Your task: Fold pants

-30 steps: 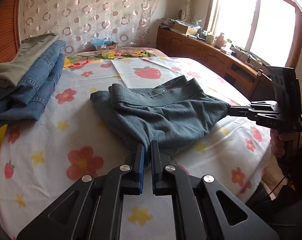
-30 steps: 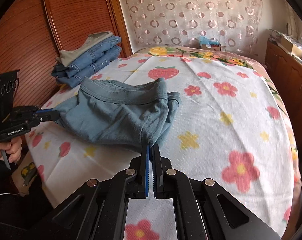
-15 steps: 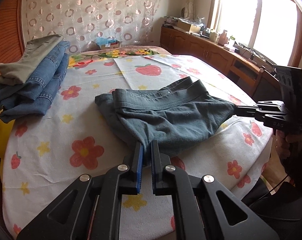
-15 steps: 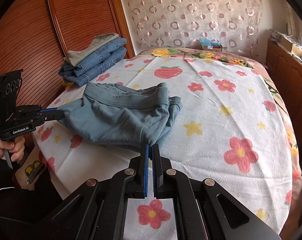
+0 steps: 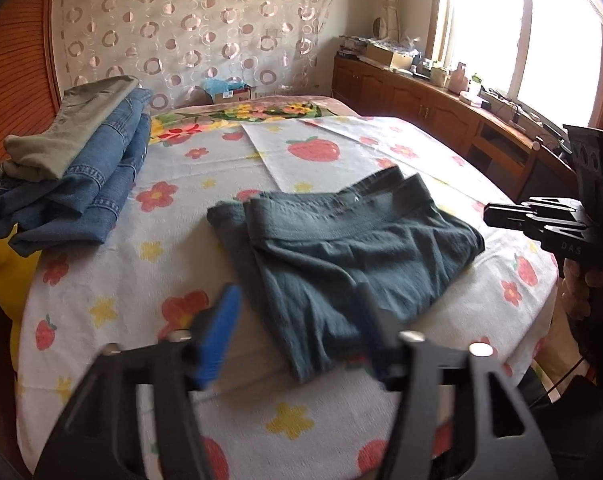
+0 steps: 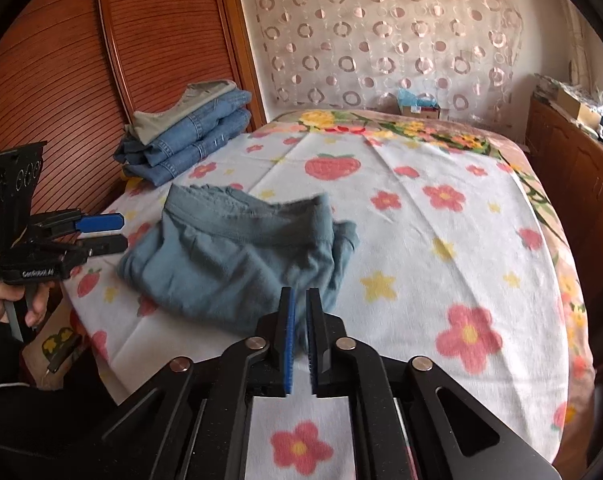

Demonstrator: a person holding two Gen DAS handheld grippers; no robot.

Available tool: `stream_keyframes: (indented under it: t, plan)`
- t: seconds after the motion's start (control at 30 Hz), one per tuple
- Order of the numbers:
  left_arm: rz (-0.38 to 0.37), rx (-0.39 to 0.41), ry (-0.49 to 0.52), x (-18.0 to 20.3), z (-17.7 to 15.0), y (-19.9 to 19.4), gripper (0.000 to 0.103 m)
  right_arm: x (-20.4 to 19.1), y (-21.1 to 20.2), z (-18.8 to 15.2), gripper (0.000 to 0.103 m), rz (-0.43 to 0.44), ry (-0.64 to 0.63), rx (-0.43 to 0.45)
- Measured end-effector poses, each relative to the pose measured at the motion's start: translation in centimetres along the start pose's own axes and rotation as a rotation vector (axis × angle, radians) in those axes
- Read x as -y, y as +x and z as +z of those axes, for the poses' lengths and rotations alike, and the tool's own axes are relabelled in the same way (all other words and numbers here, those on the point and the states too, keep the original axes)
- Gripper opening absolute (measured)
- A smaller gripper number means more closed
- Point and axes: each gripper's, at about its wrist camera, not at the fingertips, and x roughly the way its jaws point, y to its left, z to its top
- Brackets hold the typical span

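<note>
Two tongs opening; one folded pants [image 5: 341, 256]; three stacked.

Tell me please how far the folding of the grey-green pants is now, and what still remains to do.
Done: the grey-green pants lie folded into a compact bundle on the flowered sheet. In hand: both grippers are letting go. The left gripper is opening, with nothing pinched; the right gripper is just parting at the cloth's near corner. Left: probably smoothing, then moving it to the stack of folded jeans.
</note>
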Motion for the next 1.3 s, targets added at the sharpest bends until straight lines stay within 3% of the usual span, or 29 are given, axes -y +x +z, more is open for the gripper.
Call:
stream_keyframes:
  t: [0.03,0.13,0.4,0.6,0.63,0.67,0.7,0.93,1.03,1.13,1.27,1.3]
  plan:
    - [0.004,0.004,0.001,-0.1,0.2,0.1,0.075,-0.1,0.3,0.3,0.013,-0.002,-0.006,0.004]
    - [0.025,0.014,0.005,-0.3,0.9,0.6,0.075,-0.2,1.8,1.1,0.023,-0.013,-0.022,0.006]
    - [0.013,-0.008,-0.002,-1.1,2.7,3.8,0.075,0.8,6.1,3.1,0.026,-0.042,-0.032,-0.036]
    - [0.007,-0.037,-0.009,-1.8,3.4,5.9,0.07,1.6,8.9,4.3,0.026,-0.054,-0.022,-0.098]
    - [0.009,-0.041,-0.013,-2.0,3.4,6.0,0.07,1.6,9.2,4.5,0.026,-0.049,-0.023,-0.1]
    - [0.014,-0.042,-0.015,-2.0,3.4,6.1,0.07,1.5,9.3,4.6,0.014,-0.035,-0.029,-0.098]
    - [0.016,-0.039,-0.016,-2.1,3.4,6.0,0.07,1.3,9.3,4.8,0.01,-0.02,-0.037,-0.087]
    - [0.012,0.008,-0.028,-2.2,3.3,4.8,0.069,1.5,7.7,6.8,0.007,-0.011,-0.043,0.053]
    - [0.002,0.005,-0.018,-2.1,3.3,5.0,0.059,1.3,8.4,7.0,0.007,-0.05,-0.064,0.061]
    - [-0.014,-0.011,-0.012,-2.0,3.5,5.6,0.047,1.5,10.3,6.3,0.007,-0.086,-0.074,-0.011]
    - [-0.028,-0.019,0.0,-1.8,3.6,6.2,0.021,1.4,11.6,5.9,0.007,-0.093,-0.072,-0.046]
    - [-0.024,-0.008,0.008,-1.6,3.8,6.0,0.018,1.4,11.6,5.9,0.007,-0.093,-0.07,-0.045]
